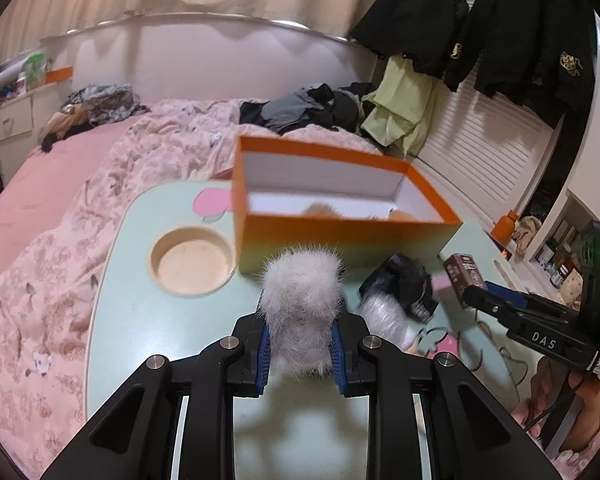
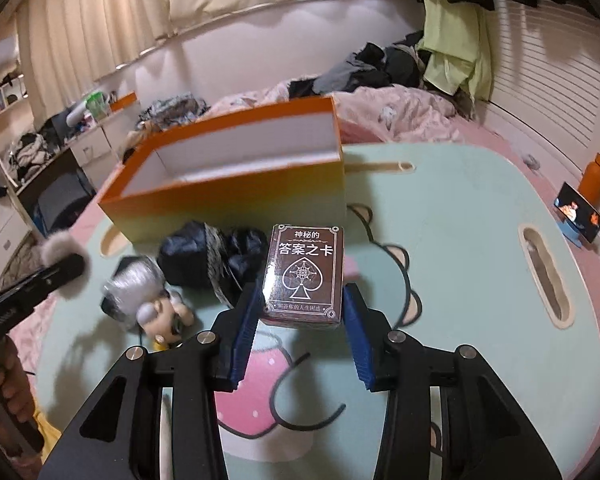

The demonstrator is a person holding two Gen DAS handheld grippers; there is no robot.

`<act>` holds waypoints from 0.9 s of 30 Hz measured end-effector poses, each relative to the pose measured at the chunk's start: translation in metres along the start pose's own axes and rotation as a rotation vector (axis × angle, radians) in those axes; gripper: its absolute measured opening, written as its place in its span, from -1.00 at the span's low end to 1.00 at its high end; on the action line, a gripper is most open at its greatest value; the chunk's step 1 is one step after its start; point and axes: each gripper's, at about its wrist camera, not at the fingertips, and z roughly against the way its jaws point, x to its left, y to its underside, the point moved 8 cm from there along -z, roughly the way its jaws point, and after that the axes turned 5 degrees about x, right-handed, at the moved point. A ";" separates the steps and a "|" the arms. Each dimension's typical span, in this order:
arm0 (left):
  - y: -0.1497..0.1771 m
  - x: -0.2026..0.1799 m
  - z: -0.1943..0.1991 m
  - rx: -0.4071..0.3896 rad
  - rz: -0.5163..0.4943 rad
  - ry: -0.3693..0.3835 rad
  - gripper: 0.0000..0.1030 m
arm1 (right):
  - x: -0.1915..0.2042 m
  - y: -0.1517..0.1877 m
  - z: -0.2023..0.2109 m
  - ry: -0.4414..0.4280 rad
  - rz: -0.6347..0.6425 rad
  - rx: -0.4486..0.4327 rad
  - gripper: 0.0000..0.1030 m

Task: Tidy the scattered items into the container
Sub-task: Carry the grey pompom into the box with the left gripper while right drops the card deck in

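Note:
My left gripper (image 1: 300,354) is shut on a grey-white fluffy ball (image 1: 302,304) and holds it above the table, just in front of the open orange box (image 1: 340,236). My right gripper (image 2: 304,320) is shut on a brown card deck box (image 2: 305,274) with a spade printed on it, held above the table right of the orange box (image 2: 228,196). The card box also shows at the right in the left wrist view (image 1: 462,274). A black crumpled pouch (image 2: 208,256) and a plastic-wrapped figurine (image 2: 148,300) lie on the table in front of the box.
The pale green lap table (image 2: 460,240) has a round cup recess (image 1: 192,260) and a handle slot (image 2: 544,276). It sits on a bed with a pink quilt (image 1: 60,240). A phone (image 2: 578,216) and an orange bottle (image 2: 594,176) stand at the far right. Clothes lie piled behind.

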 end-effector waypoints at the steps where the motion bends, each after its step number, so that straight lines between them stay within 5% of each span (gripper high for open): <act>1: -0.006 -0.005 -0.001 -0.009 -0.008 0.002 -0.56 | 0.003 -0.005 0.001 0.000 0.010 -0.006 -0.16; 9: -0.052 -0.033 -0.019 -0.066 -0.019 0.036 -0.56 | 0.025 -0.066 0.003 -0.058 0.038 -0.067 -0.16; 18: -0.074 -0.027 -0.063 -0.011 0.037 0.003 -0.55 | 0.029 -0.091 -0.030 -0.036 0.028 -0.034 -0.15; 20: -0.072 -0.022 -0.067 -0.009 0.068 0.014 -0.40 | 0.027 -0.089 -0.033 -0.049 0.011 -0.035 -0.15; 22: -0.070 -0.018 -0.065 -0.020 0.098 0.029 0.05 | 0.025 -0.086 -0.034 -0.054 -0.002 -0.038 -0.12; 25: -0.070 -0.011 -0.052 -0.059 0.113 0.007 0.23 | 0.022 -0.084 -0.028 -0.052 -0.016 -0.064 0.20; 27: -0.069 -0.006 -0.044 -0.067 0.112 -0.002 0.29 | 0.019 -0.083 -0.021 -0.058 -0.031 -0.088 0.22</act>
